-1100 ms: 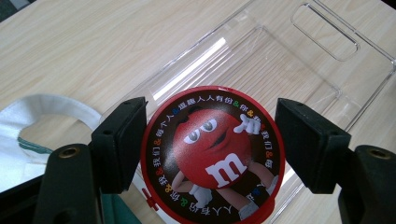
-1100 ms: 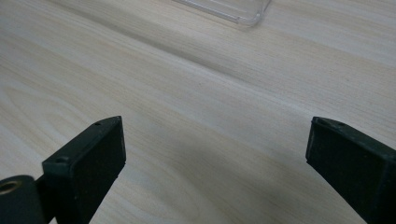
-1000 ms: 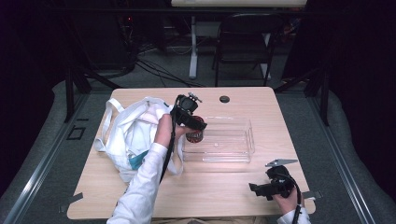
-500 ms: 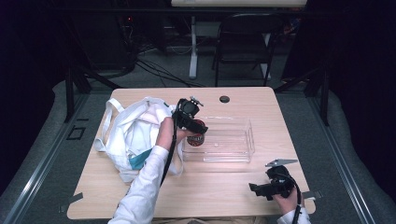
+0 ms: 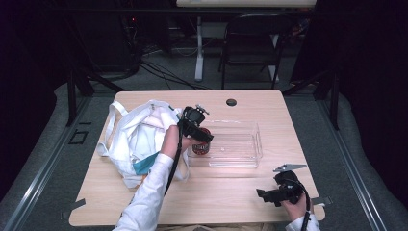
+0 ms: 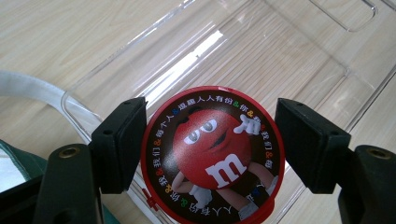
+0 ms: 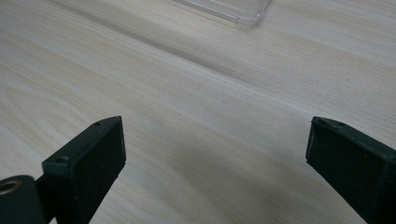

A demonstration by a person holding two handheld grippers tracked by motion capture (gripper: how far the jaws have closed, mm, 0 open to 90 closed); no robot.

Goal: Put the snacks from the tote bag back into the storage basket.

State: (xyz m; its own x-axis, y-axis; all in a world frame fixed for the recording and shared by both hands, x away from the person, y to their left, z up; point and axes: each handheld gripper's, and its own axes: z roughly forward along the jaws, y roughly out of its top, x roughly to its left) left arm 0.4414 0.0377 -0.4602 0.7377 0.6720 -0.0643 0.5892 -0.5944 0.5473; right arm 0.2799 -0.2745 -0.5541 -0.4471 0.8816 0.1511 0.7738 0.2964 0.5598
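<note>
The left gripper (image 6: 212,154) is clenched on one round red M&M's candy tub (image 6: 212,154), its two black pads pressing the tub's sides. In the high view, the left gripper (image 5: 199,137) holds the tub (image 5: 200,147) at the left end of the single clear plastic tray (image 5: 240,144), which lies in the middle of the wooden table (image 5: 240,202). The right gripper (image 7: 215,158) is released, its jaws spread wide over bare tabletop and touching nothing; it (image 5: 267,196) rests near the table's front right corner. One white tote bag (image 5: 134,139) lies left of the tray.
</note>
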